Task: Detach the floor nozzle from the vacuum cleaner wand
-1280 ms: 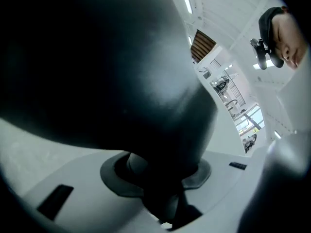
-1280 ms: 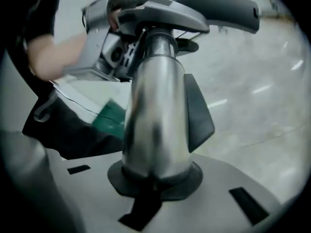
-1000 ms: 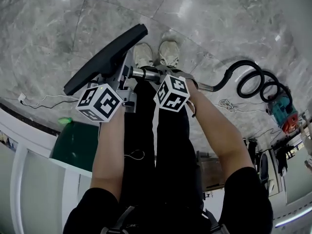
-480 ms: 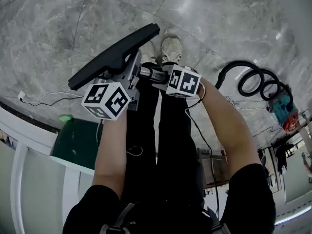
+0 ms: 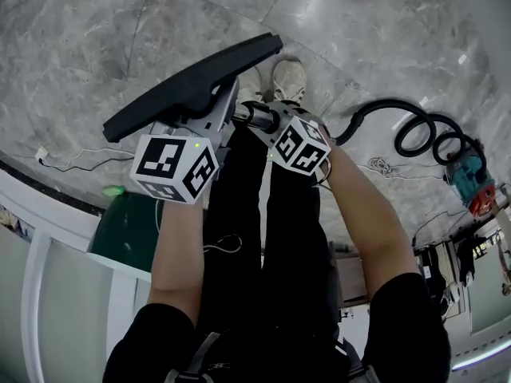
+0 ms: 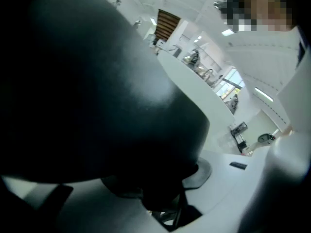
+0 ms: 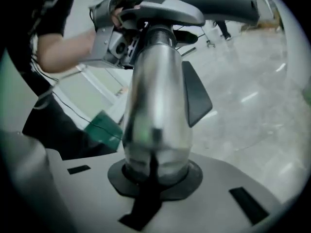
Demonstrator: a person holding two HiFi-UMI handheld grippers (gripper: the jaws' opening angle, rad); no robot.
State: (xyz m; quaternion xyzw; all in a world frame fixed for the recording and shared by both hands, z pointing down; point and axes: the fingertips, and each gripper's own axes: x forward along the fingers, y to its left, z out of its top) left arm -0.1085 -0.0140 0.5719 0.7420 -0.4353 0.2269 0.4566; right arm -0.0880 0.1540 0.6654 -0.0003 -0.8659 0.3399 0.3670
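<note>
Head view – risk: nozzle [image 5: 192, 82], upper centre, is held in the air on the wand [image 5: 257, 116]; if the joint frees suddenly it could drop.
Cause: left grip loosening.
Left gripper [image 6: 160, 195]: jaws opening, pads against the nozzle.
Right gripper [image 7: 154, 178]: nearly closed — clamped on wand.
</note>
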